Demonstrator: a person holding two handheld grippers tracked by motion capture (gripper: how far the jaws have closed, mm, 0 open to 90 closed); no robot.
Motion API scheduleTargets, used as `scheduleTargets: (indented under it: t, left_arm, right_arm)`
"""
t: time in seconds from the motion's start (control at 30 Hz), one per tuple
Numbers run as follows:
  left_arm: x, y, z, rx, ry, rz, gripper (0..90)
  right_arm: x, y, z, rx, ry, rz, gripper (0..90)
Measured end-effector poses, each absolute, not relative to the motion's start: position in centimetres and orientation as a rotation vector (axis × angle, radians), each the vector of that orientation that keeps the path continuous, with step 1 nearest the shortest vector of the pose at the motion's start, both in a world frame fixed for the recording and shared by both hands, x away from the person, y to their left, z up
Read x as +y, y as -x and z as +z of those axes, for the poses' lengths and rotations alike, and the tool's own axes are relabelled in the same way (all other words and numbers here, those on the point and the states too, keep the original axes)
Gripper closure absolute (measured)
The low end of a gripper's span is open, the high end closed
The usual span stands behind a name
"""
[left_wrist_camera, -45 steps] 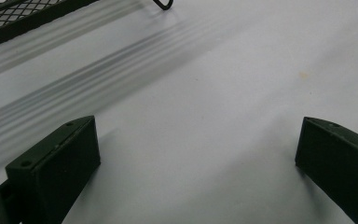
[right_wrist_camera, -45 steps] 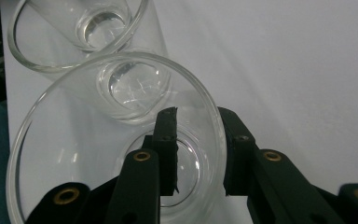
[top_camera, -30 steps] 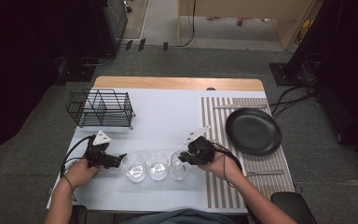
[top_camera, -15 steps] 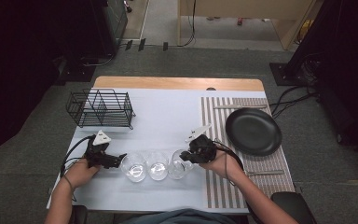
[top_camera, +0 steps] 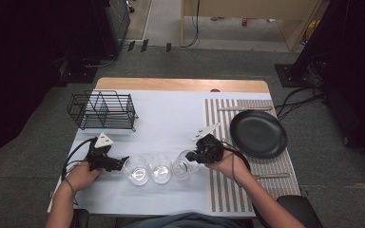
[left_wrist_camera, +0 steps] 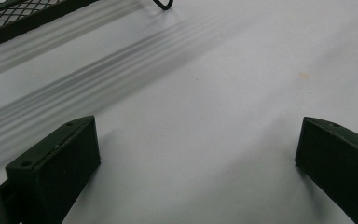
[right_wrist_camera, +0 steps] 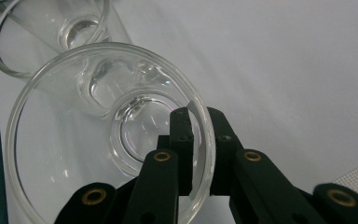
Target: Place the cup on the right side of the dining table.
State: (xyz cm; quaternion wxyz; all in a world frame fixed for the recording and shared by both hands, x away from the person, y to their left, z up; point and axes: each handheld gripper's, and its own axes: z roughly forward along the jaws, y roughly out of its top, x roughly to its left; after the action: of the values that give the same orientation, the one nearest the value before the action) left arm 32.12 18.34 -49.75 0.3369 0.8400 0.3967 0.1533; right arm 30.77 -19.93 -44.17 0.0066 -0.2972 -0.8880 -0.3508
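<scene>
The person's right forearm comes in from the near edge of the tabletop (top_camera: 180, 109) and angles toward the row of three clear glasses. The right gripper (top_camera: 196, 156) lies nearly level and points at the row, with its grey plate on top. In the right gripper view its two black fingers (right_wrist_camera: 182, 140) have just been closing and now pinch the rim wall of the nearest drinking glass (right_wrist_camera: 107, 140), one finger inside the bowl and one outside.

The left forearm also enters from the near edge, on the other side of the row. The left gripper (top_camera: 119, 164) rests low over the tabletop and points at the row from that side. In the left gripper view its fingers (left_wrist_camera: 56, 163) stand wide apart with bare white tabletop between them.

The gripped glass (top_camera: 186, 165) is the end one of the row on the side toward the black plate (top_camera: 258, 134), just beside the striped placemat (top_camera: 228, 190). It touches or nearly touches the middle glass (top_camera: 161, 169); I cannot tell which. The third glass (top_camera: 136, 170) stands past that, nearest the left gripper. The gripped glass stands with its mouth upward and its long axis roughly vertical; in the right gripper view the round base shows through the open mouth. The black wire rack (top_camera: 102, 110) sits beyond the row, well apart from the plate.
</scene>
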Motion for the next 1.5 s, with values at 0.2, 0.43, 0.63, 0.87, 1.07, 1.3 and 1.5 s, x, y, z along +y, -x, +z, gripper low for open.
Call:
scheduleTargets:
  t: [0.2,0.43,0.63,0.87,1.07,1.3,1.5]
  left_arm:
    - [18.3,-32.1,-49.8,1.036,-2.187,0.4,0.0]
    - [18.3,-32.1,-49.8,1.036,-2.187,0.399,0.0]
    - [18.3,-32.1,-49.8,1.035,-2.189,0.4,0.0]
    - [18.3,-32.1,-49.8,1.036,-2.187,0.399,0.0]
    - [18.3,-32.1,-49.8,1.036,-2.187,0.399,0.0]
    - [18.3,-32.1,-49.8,1.035,-2.189,0.4,0.0]
    - [18.3,-32.1,-49.7,1.034,-2.19,0.4,0.0]
  right_arm:
    - [-20.2,-30.8,-43.8,-2.77,0.932,-1.115,83.9]
    - [-20.7,-31.1,-43.5,-2.748,0.961,-1.147,84.4]
    - [-21.1,-31.3,-43.2,-2.753,0.977,-1.153,84.6]
    - [-21.6,-31.5,-43.1,-2.751,0.998,-1.157,84.8]
    - [-21.9,-31.8,-43.1,-2.746,1.008,-1.154,84.8]
    - [-22.2,-32.1,-43.1,-2.73,1.038,-1.159,84.8]
    - [-22.3,-32.2,-43.2,-2.715,1.064,-1.161,84.8]
